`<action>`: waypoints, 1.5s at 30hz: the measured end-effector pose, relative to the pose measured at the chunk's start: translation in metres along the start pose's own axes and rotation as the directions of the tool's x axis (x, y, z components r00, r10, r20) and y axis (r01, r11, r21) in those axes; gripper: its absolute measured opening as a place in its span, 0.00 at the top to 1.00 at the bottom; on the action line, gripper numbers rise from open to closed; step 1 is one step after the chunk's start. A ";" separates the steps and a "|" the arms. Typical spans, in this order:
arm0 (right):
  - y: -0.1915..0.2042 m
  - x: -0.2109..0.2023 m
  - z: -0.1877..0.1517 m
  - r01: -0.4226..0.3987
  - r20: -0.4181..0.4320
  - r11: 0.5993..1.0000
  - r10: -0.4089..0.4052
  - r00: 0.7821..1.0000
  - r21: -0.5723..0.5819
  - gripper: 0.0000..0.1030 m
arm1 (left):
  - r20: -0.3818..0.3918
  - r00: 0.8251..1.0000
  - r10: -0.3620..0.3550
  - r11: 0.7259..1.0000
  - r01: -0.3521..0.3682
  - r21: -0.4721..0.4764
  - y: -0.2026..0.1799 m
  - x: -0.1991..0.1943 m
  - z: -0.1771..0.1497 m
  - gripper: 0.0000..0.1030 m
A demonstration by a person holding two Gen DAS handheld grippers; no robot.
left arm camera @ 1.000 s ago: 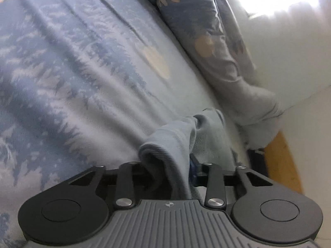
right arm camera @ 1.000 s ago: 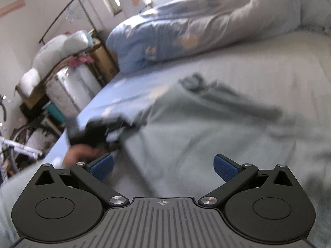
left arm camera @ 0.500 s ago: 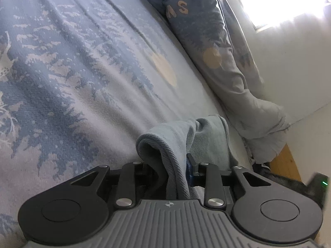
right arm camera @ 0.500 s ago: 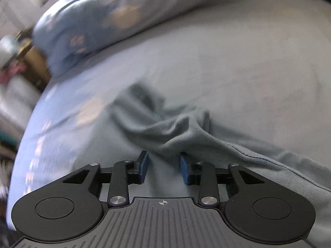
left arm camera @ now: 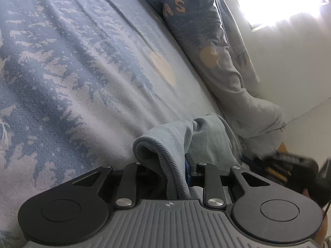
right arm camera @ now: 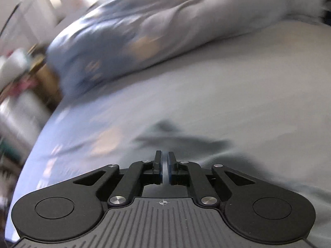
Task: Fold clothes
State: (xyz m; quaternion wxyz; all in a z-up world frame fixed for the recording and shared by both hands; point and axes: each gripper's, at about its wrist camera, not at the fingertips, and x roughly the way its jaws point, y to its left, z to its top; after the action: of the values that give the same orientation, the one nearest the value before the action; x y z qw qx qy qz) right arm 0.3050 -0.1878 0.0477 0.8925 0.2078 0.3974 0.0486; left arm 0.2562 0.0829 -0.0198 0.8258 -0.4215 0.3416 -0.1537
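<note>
Upside-down letters "SW" on pillow (left arm camera: pixel 186 6), partial upside-down lettering on bedsheet (left arm camera: pixel 62 62)

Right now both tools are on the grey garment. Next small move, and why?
Probably lift both together and carry the edge over. The left tool clamps a bunched fold of the grey garment; the right tool has just closed, apparently pinching a thin layer. The blur hides it, so confirm while lifting.
</note>
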 end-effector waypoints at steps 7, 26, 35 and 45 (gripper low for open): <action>0.000 0.014 0.002 0.231 0.117 0.967 -0.219 0.969 -0.108 0.88 | -0.008 1.000 -0.026 1.000 0.026 0.002 0.014 -0.011 0.002 0.74; 0.075 -0.130 -0.221 0.210 0.187 0.672 -0.108 0.976 -0.710 0.10 | -0.027 0.953 -0.302 0.953 0.302 -0.009 0.019 -0.089 -0.006 0.81; 0.099 -0.110 -0.238 0.326 0.274 0.615 -0.181 0.945 -0.718 0.10 | -0.080 0.951 -0.298 0.947 0.305 0.100 -0.004 -0.124 -0.029 0.83; 0.074 -0.184 -0.213 0.184 0.274 0.755 -0.007 0.962 -0.630 0.09 | -0.216 0.940 -0.263 0.898 0.320 0.301 -0.072 -0.159 -0.064 0.83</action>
State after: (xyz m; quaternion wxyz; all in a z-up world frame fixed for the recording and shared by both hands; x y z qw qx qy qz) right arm 0.0305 -0.0963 0.0779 0.9536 -0.1306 0.2480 0.1102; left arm 0.0997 0.0885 0.0805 0.8203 -0.3082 0.3125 -0.3667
